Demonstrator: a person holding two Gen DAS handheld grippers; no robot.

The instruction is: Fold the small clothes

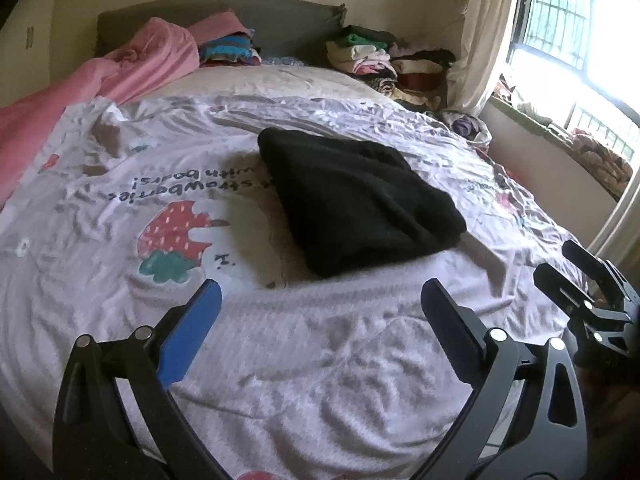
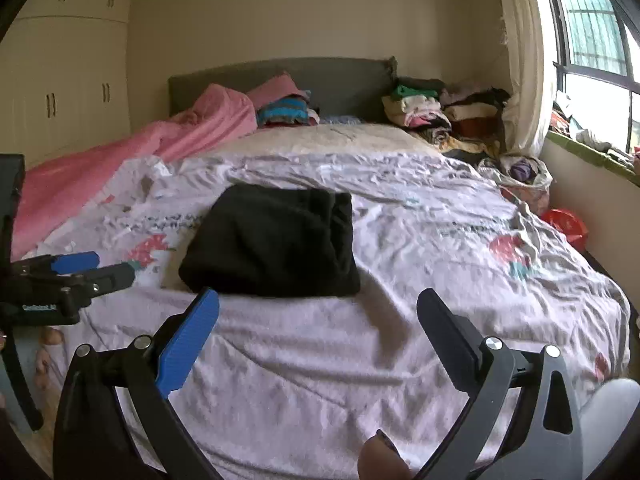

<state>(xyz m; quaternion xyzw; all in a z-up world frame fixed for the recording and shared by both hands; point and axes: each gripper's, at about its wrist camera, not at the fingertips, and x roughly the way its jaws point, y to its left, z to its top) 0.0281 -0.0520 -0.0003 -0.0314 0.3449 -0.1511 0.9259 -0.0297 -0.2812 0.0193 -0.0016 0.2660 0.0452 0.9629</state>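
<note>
The black garment point(image 1: 356, 200) at frame centre looks already folded, while the left gripper point(image 1: 320, 300) and right gripper point(image 2: 318, 312) hover spread and empty, more clothes point(image 1: 380, 60) piled upper right.

The bed's point(image 1: 320, 360) near edge is cut off below; the far clothes piles point(image 1: 384, 64) are too small to distinguish garments.

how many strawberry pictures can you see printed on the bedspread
3. One large strawberry lies left of the folded black garment; one lies on the bedspread's window side; a small one sits by the pink blanket. Folds or the garment may hide others.
</note>
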